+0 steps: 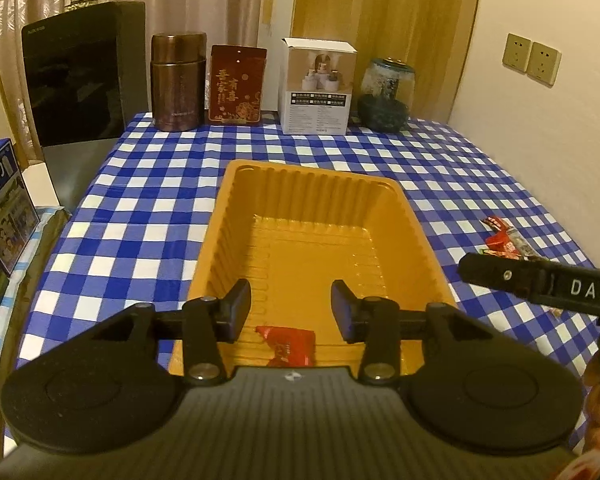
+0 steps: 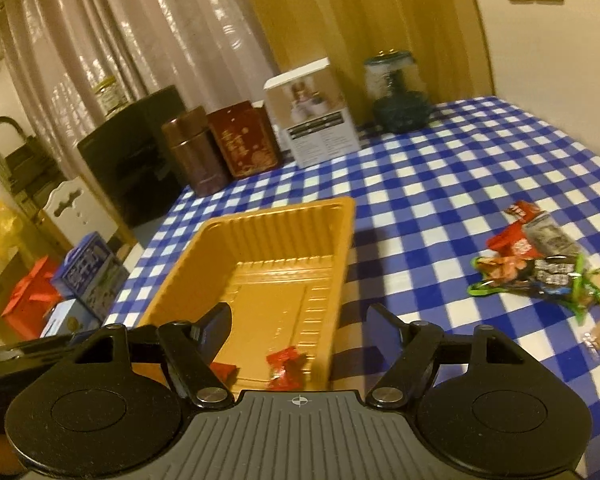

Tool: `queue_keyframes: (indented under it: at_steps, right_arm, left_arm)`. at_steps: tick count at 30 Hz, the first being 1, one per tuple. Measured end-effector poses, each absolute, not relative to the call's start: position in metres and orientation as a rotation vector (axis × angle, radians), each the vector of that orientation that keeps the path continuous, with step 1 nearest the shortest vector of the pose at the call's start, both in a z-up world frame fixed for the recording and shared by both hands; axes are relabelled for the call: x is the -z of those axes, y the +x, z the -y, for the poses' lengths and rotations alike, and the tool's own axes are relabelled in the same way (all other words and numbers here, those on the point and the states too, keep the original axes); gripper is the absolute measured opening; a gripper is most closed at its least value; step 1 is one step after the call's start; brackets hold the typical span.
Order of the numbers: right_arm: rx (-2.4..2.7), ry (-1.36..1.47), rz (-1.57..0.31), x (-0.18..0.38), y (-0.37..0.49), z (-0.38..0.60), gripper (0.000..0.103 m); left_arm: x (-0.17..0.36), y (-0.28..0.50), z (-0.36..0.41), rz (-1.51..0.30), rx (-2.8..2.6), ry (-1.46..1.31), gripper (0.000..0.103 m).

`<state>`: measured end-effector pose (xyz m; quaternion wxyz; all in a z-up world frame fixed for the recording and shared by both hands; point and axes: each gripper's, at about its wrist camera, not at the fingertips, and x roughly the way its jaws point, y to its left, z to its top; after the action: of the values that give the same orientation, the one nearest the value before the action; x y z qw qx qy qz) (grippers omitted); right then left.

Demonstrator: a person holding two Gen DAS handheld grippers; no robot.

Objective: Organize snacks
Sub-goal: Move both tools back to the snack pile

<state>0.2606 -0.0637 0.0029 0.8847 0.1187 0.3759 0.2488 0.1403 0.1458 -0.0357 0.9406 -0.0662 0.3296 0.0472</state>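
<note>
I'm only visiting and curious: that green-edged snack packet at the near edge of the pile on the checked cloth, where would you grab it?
Probably by its green crimped end, which juts out leftward from the pile over bare cloth. Come from above and the tray side with the open right gripper: the packet lies flat, and other wrappers crowd its far side.

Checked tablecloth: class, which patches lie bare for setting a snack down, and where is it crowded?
Bare checked tablecloth lies between the orange tray and the snack pile, and between the tray and the back row. Crowded: the tins and white box along the back, and the pile itself.
</note>
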Motion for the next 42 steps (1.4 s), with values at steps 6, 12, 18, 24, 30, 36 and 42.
queue_keyframes:
  at_steps: [6, 12, 18, 24, 30, 36, 42]
  right_arm:
    - [-0.474, 0.227, -0.761, -0.009, 0.254, 0.075, 0.074]
    - [-0.43, 0.202, -0.726, -0.012, 0.246, 0.091, 0.075]
    - [-0.368, 0.185, -0.708, -0.012, 0.24, 0.118, 0.075]
    - [-0.299, 0.174, -0.686, -0.011, 0.237, 0.153, 0.075]
    - [-0.225, 0.193, -0.686, -0.007, 0.238, 0.194, 0.075]
    - [-0.158, 0.19, -0.683, -0.001, 0.237, 0.228, 0.075]
    - [-0.09, 0.178, -0.711, 0.011, 0.237, 0.26, 0.074]
  left_arm:
    - [0.032, 0.14, -0.135, -0.668, -0.074, -0.134, 0.043]
    - [0.027, 0.14, -0.119, -0.657, -0.041, -0.134, 0.045]
    - [0.023, 0.144, -0.093, -0.653, 0.013, -0.126, 0.047]
    - [0.021, 0.149, -0.06, -0.65, 0.075, -0.112, 0.05]
    - [0.025, 0.158, -0.027, -0.659, 0.142, -0.098, 0.053]
    - [0.033, 0.167, 0.002, -0.669, 0.224, -0.104, 0.054]
    - [0.047, 0.178, 0.032, -0.691, 0.309, -0.081, 0.054]
